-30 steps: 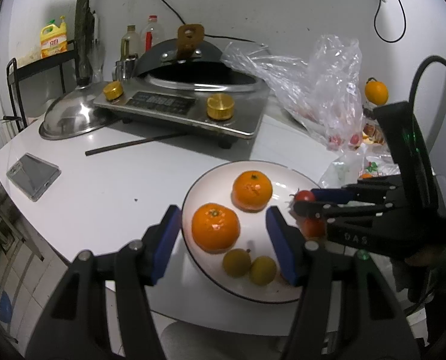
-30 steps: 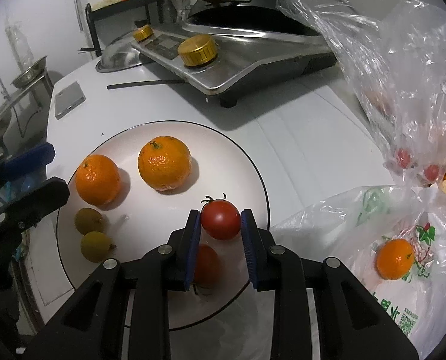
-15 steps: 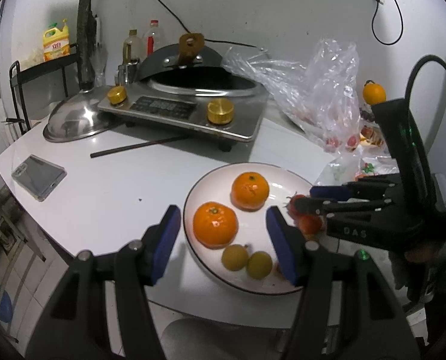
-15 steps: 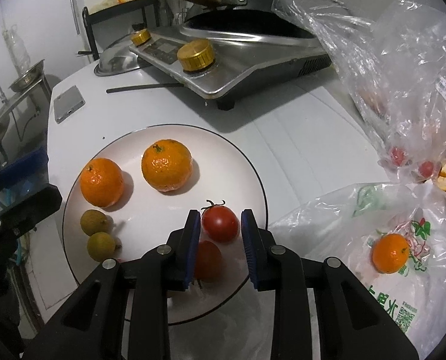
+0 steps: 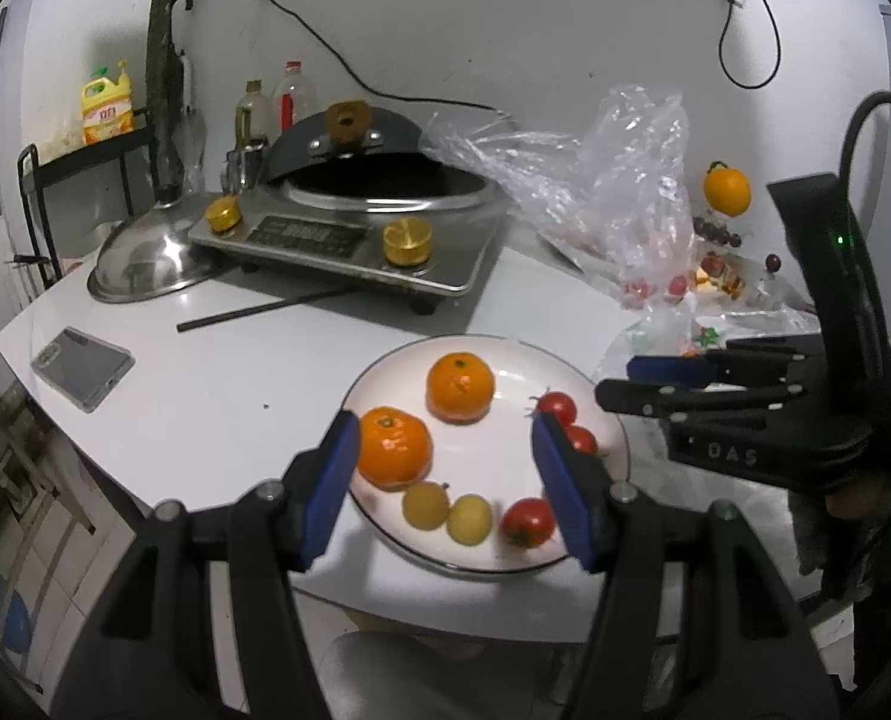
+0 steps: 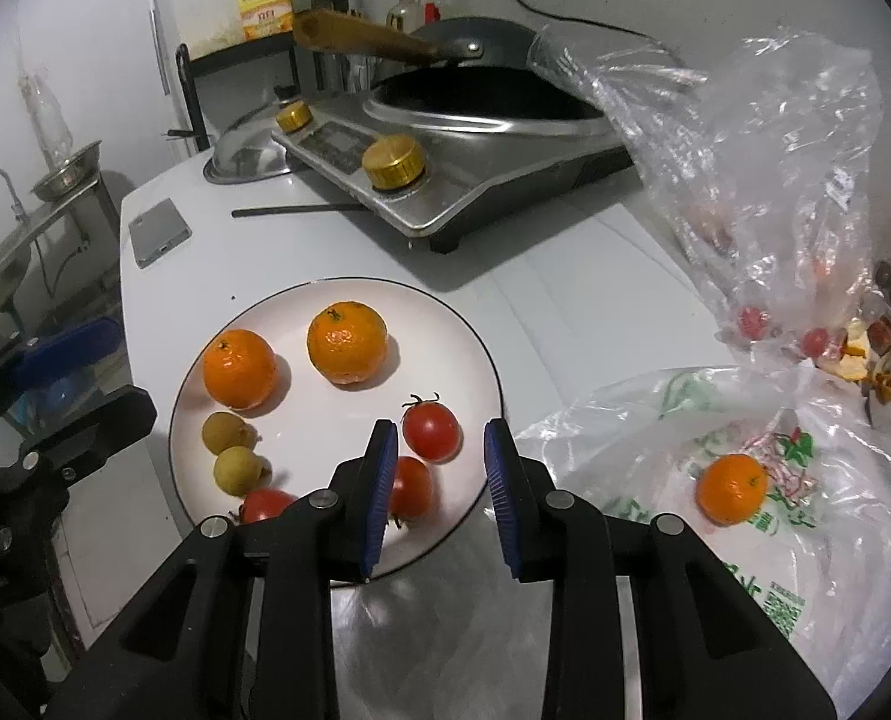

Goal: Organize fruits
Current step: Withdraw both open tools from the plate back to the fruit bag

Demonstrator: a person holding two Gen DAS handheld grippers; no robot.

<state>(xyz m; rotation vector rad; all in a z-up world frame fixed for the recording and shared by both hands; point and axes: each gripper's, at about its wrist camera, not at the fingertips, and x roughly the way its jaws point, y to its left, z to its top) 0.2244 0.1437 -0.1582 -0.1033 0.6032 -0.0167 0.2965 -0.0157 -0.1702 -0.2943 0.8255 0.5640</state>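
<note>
The white tabletop (image 6: 565, 276) fills the middle of both views, with the steel induction cooker (image 6: 463, 180) in the upper centre. Crumpled clear plastic bags (image 6: 775, 192) heap at the right of the right wrist view, and in the printed one at lower right a single orange mandarin (image 6: 732, 487) is not yet moved, while small red fruits (image 6: 752, 322) show through the upper bag. Centre-left sits the round white plate with a dark rim (image 6: 469, 336), already carrying two mandarins (image 6: 347, 341), three red cherry tomatoes (image 6: 431, 433) and two small yellow-green fruits (image 6: 238, 469). So the sorting looks well under way but unfinished. The right gripper (image 6: 439, 501) hovers over the plate's near edge, its blue pads apart and empty. The left gripper (image 5: 445, 480) stands spread wide above the plate, holding nothing
</note>
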